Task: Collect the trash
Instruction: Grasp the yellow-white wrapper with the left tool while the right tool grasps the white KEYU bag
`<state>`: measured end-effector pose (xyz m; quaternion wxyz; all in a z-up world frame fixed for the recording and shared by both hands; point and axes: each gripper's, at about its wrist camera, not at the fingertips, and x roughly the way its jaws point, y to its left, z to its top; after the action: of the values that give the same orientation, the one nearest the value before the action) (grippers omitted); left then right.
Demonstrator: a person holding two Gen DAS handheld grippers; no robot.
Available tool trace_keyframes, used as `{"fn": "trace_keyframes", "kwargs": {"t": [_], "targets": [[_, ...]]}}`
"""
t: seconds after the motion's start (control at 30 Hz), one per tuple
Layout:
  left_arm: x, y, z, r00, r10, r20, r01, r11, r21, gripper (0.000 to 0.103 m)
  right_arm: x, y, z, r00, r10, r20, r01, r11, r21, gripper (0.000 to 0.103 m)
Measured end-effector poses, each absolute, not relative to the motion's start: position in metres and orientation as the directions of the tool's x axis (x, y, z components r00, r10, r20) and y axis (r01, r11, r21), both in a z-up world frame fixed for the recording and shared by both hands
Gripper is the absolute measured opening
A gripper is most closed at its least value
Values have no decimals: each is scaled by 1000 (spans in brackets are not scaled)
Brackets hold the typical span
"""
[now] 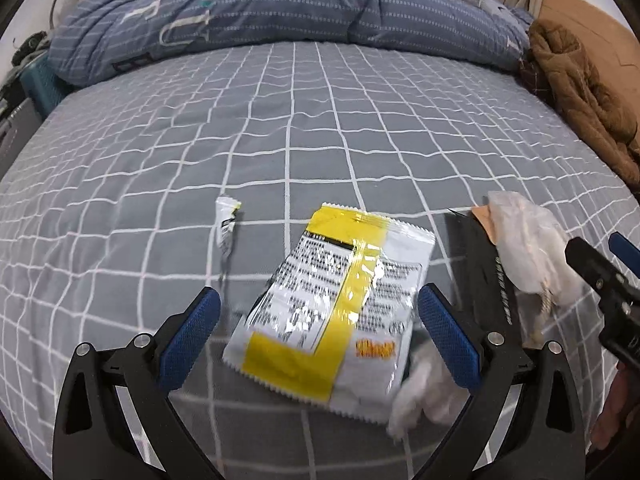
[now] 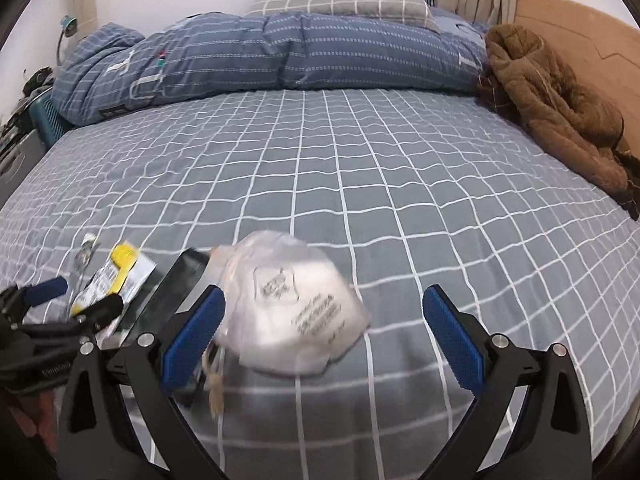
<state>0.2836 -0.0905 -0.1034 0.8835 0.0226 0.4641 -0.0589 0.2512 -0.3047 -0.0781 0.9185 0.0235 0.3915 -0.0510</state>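
Note:
A yellow and white snack wrapper (image 1: pixel 332 304) lies on the grey checked bed sheet (image 1: pixel 320 120), between the open fingers of my left gripper (image 1: pixel 318 304). A small torn wrapper strip (image 1: pixel 226 220) lies to its left. A crumpled white tissue (image 1: pixel 424 396) lies at its lower right. A black flat packet (image 1: pixel 480 264) and a white face mask in clear plastic (image 1: pixel 528 240) lie to the right. My right gripper (image 2: pixel 322 308) is open over the mask (image 2: pixel 296 304). The snack wrapper also shows in the right wrist view (image 2: pixel 114 280), as does the black packet (image 2: pixel 172 292).
A folded blue quilt (image 2: pixel 280 52) and a pillow (image 2: pixel 340 0) lie at the far end of the bed. A brown jacket (image 2: pixel 552 108) lies along the right edge by a wooden board (image 2: pixel 580 40). A teal crate (image 2: pixel 44 120) stands at the left.

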Motion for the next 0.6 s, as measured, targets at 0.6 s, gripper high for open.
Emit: {"fn": "trace_keyframes", "kwargs": {"t": [0.6], "targets": [[291, -108, -120, 539, -93, -837, 189, 982, 13, 96, 274, -300, -113, 614, 5, -789, 56, 997, 50, 69]]}}
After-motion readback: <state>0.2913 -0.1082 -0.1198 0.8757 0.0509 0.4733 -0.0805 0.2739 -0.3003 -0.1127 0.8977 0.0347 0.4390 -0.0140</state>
